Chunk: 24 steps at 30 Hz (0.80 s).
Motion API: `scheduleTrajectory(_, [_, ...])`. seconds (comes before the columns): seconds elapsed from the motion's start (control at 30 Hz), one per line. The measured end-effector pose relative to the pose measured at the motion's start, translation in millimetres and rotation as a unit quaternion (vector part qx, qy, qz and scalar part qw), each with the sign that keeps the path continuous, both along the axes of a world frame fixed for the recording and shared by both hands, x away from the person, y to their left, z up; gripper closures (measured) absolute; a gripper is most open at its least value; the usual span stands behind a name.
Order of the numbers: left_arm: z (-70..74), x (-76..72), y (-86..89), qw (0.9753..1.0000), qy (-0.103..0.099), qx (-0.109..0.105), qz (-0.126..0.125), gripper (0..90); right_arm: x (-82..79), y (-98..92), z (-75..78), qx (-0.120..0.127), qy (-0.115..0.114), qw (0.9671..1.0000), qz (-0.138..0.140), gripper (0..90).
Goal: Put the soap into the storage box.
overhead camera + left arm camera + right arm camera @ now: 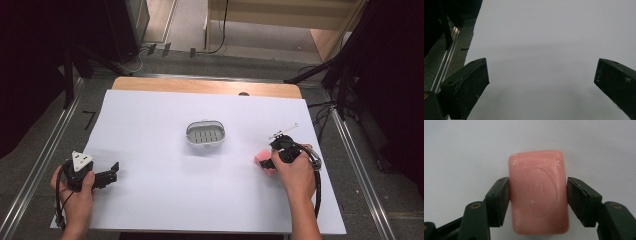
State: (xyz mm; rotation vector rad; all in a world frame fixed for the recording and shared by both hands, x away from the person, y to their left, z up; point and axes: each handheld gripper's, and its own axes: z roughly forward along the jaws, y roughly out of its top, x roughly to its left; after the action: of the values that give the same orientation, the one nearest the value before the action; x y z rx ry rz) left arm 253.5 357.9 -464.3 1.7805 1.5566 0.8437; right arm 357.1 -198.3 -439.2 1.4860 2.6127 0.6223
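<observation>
— Left gripper parked low by the near-left corner of the white sheet, jaws spread wide over bare surface.
— Mid-table: grey soap dish, open sheet on every side.
— Right gripper clamped on the pink soap bar, pressing both long edges, down near the right edge.

One pink rectangular soap bar with an oval stamp. One grey oval slotted plastic soap dish. One white sheet-covered counter. Two black hand-held grippers: left gripper, right gripper. Two hands.
</observation>
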Motion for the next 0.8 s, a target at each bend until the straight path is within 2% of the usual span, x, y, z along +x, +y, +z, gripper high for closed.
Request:
scheduleTrajectory(0.4, [0.0,-0.1,-0.1,1.0000,0.000,0.000,-0.001,0.1,1.2,7.9,-9.5,-0.030,0.004,0.9994,-0.015,36.5])
scheduleTrajectory(0.67, [0.0,0.0,0.0,1.0000,0.000,0.000,0.000,0.1,0.3,9.4,-11.7,-0.043,0.008,0.9991,0.004,38.8])
scheduleTrajectory(0.8, [-0.1,0.0,-0.2,1.0000,0.000,0.000,-0.001,0.1,-1.1,10.0,-9.9,-0.041,-0.002,0.9986,0.033,38.8])
